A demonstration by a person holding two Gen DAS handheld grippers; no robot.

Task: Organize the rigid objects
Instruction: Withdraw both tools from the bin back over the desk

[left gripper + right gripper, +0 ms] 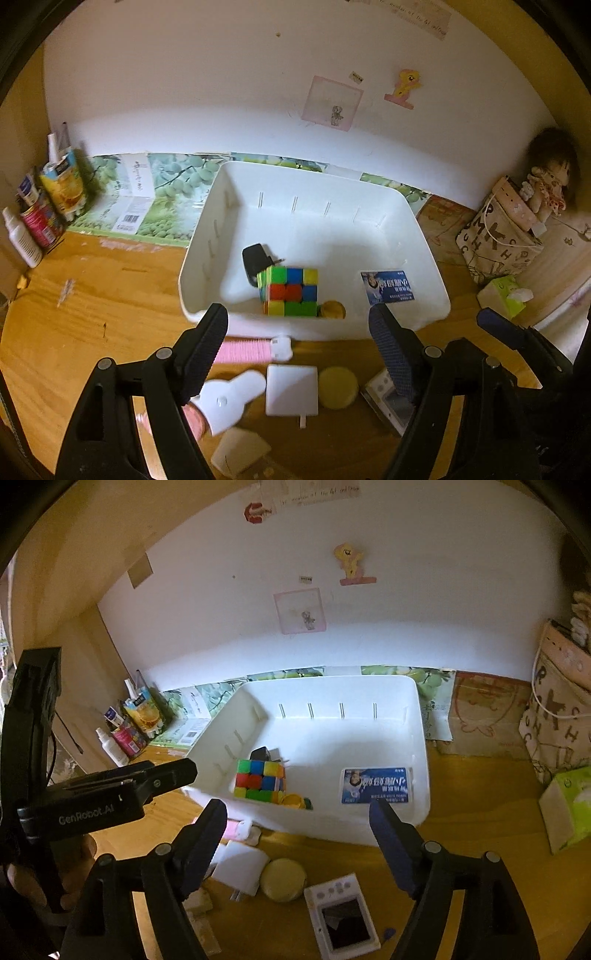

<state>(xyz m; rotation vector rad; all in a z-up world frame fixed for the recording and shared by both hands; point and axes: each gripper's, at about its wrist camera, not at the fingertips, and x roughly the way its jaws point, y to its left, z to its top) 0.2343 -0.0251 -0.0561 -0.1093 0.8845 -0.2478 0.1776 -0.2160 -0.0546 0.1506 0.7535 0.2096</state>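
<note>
A white bin stands on the wooden desk and holds a colour cube, a black charger, a blue box and a small yellow round piece. In front of it lie a pink comb, a white square adapter, a yellow disc, a white handheld game and a white rabbit-shaped piece. My left gripper hangs open above these loose things, holding nothing. My right gripper is open too, over the bin's near wall, empty.
Bottles and cartons crowd the back left corner. A lettered tote bag, a doll and a green tissue box stand at the right. The white wall rises right behind the bin.
</note>
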